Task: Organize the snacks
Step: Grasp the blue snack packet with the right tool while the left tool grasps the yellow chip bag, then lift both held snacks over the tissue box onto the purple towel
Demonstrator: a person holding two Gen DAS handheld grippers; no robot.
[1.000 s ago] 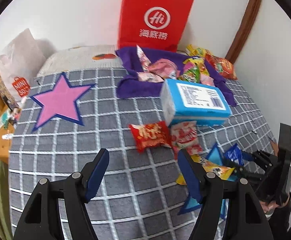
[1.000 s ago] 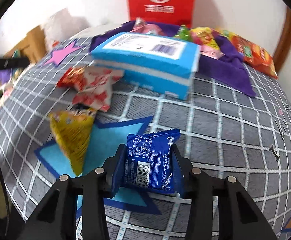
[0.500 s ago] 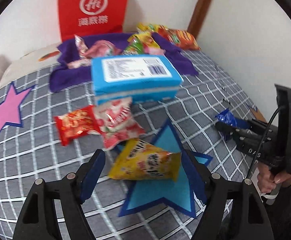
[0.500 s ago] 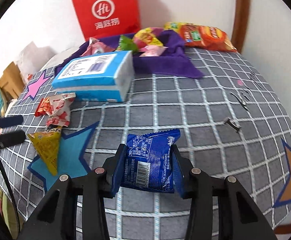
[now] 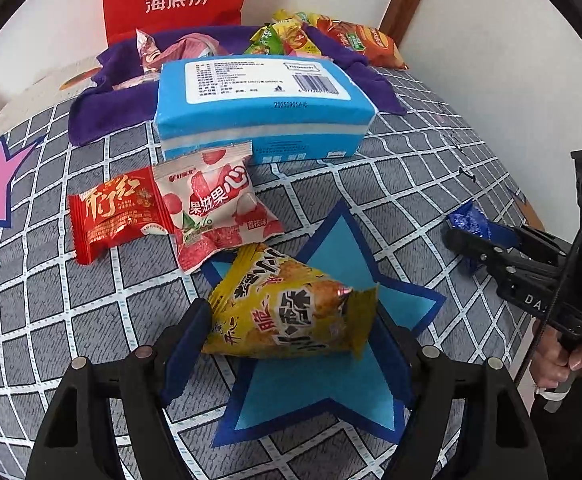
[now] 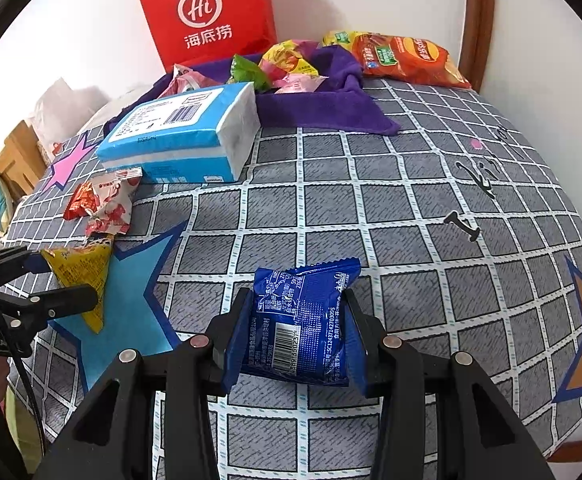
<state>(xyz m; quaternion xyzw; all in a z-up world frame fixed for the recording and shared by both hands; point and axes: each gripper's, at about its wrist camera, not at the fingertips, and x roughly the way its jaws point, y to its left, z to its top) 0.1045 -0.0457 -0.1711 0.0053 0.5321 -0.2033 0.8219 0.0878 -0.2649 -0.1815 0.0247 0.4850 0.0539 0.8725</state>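
While the left gripper (image 5: 291,344) closes its fingers around the yellow snack bag (image 5: 291,312), lying crosswise on the bed (image 5: 51,300), the right gripper (image 6: 297,332) clamps the upright blue packet (image 6: 301,320).

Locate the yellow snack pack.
In the left wrist view, the yellow snack pack lies on the blue star, between the closing left gripper, below the lychee packet.

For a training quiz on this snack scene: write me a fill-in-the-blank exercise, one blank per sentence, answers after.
1. The right gripper is shut on a ___ packet.
2. The yellow snack bag lies between the left gripper's closing jaws on a blue ___ shape.
3. The cloth under the far snacks is ___.

Answers: blue; star; purple
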